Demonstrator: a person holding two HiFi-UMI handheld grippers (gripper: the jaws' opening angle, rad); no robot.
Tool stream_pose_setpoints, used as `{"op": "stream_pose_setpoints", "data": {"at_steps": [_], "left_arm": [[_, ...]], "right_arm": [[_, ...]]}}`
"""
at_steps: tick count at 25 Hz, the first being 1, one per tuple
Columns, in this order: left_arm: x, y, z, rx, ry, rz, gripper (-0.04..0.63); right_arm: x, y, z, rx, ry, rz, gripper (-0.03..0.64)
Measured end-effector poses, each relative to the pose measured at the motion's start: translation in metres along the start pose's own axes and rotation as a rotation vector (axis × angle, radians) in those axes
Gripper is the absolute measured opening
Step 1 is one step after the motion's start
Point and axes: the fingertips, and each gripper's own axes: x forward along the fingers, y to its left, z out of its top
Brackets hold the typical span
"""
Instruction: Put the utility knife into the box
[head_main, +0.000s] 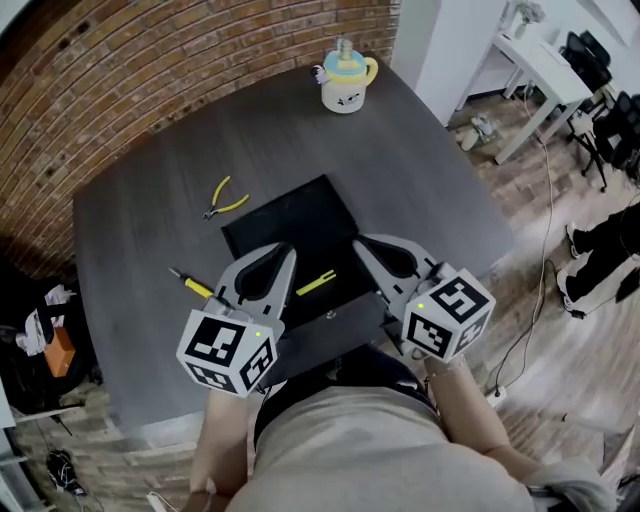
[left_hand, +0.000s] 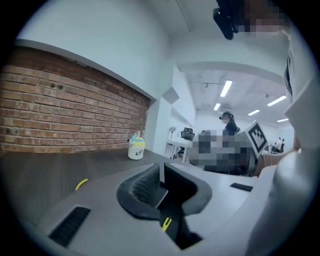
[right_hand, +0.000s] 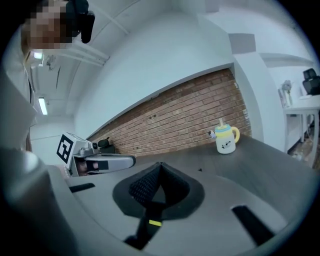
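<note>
The yellow utility knife (head_main: 315, 283) lies at the near edge of the flat black box (head_main: 285, 225), between the two grippers, and neither touches it. To the knife's left, my left gripper (head_main: 287, 250) hangs over the box with its jaws shut on nothing. My right gripper (head_main: 360, 242) is just right of the knife, also shut and empty. In the left gripper view the pads of the left gripper (left_hand: 161, 172) meet; the knife is hidden there. The right gripper (right_hand: 159, 167) shows closed pads in its own view, with the left gripper (right_hand: 95, 161) beside it.
Yellow-handled pliers (head_main: 225, 197) lie left of the box on the dark table (head_main: 420, 170). A yellow-handled screwdriver (head_main: 190, 283) lies near my left gripper. A lidded cup (head_main: 345, 82) stands at the far edge, seen also as the cup (right_hand: 226, 138). A brick wall (head_main: 150, 60) runs behind.
</note>
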Motion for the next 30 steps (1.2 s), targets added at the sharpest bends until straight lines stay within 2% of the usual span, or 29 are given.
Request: {"op": "stream_pose_setpoints", "data": {"at_steps": [3, 6, 9, 12, 14, 17, 22, 30], "left_arm": [[-0.015, 0.013, 0.019, -0.049, -0.097, 0.047, 0.044], [-0.028, 0.018, 0.034, -0.088, -0.173, 0.055, 0.044], [-0.037, 0.019, 0.037, -0.071, -0.202, 0.072, 0.040], [-0.038, 0.018, 0.026, 0.004, -0.147, 0.110, 0.031], [-0.036, 0.018, 0.013, 0.022, -0.093, 0.126, 0.031], [-0.035, 0.018, -0.003, -0.021, -0.058, 0.135, 0.031], [-0.038, 0.020, -0.018, -0.103, -0.049, 0.156, 0.028], [-0.037, 0.019, -0.026, -0.127, -0.022, 0.155, 0.026]], "right_arm": [[0.007, 0.012, 0.010, -0.021, -0.003, 0.036, 0.006], [0.016, 0.023, 0.016, -0.025, -0.005, 0.067, 0.006], [0.024, 0.034, 0.019, -0.044, -0.015, 0.086, 0.006], [0.028, 0.045, 0.020, -0.071, -0.015, 0.102, 0.006], [0.027, 0.048, 0.017, -0.080, -0.009, 0.100, 0.006], [0.027, 0.045, 0.008, -0.064, 0.011, 0.085, 0.005], [0.027, 0.045, -0.007, -0.058, 0.048, 0.080, 0.005], [0.027, 0.047, -0.015, -0.062, 0.079, 0.091, 0.005]]}}
